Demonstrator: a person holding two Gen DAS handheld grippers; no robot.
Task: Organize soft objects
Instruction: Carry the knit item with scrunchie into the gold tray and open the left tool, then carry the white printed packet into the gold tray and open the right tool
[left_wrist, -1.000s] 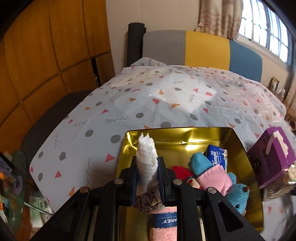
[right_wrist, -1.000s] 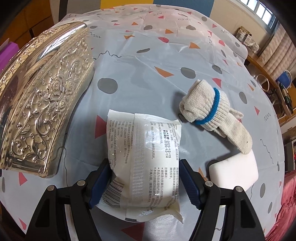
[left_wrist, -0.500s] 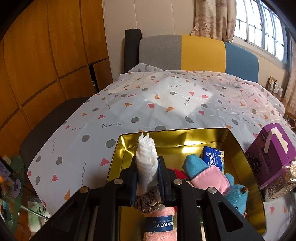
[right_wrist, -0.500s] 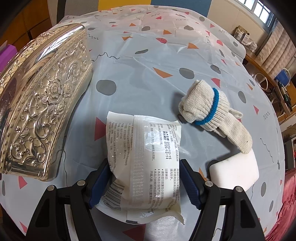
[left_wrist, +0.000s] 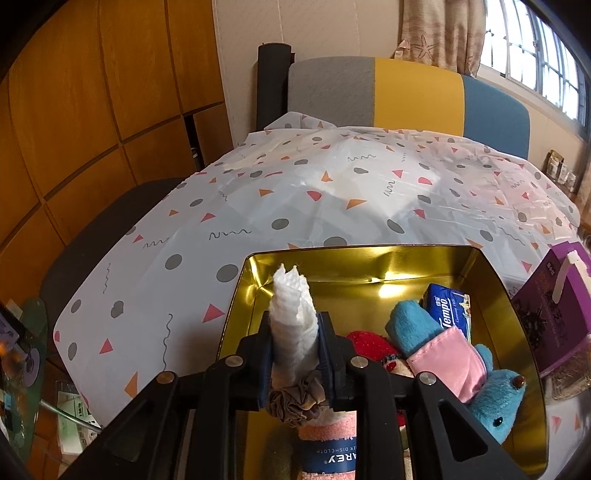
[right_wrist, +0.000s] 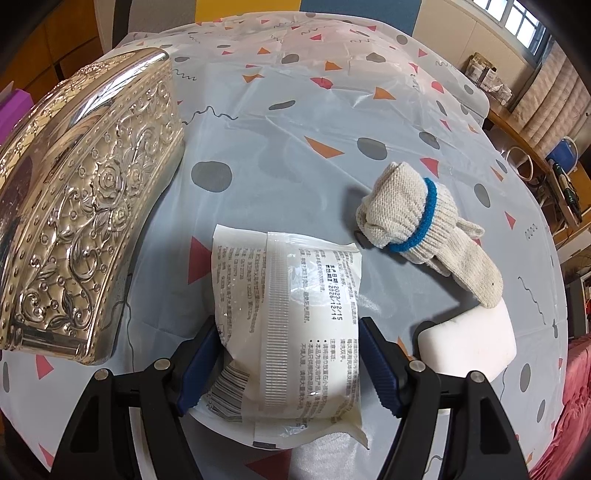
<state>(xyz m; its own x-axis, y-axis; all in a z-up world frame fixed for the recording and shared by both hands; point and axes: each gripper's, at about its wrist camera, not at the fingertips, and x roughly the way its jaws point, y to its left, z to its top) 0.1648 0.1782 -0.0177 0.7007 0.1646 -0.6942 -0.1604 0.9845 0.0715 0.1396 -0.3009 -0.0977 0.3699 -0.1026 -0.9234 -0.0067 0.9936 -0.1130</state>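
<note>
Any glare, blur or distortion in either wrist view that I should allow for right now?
Left wrist: a bright glare spot on the gold tin's inner wall; the window is blown out; the fisheye bends the edges. Right wrist: evenly lit and sharp; the embossed lid shows mirror-like highlights, the wrapped pack a slight sheen, and the table bulges from distortion.
</note>
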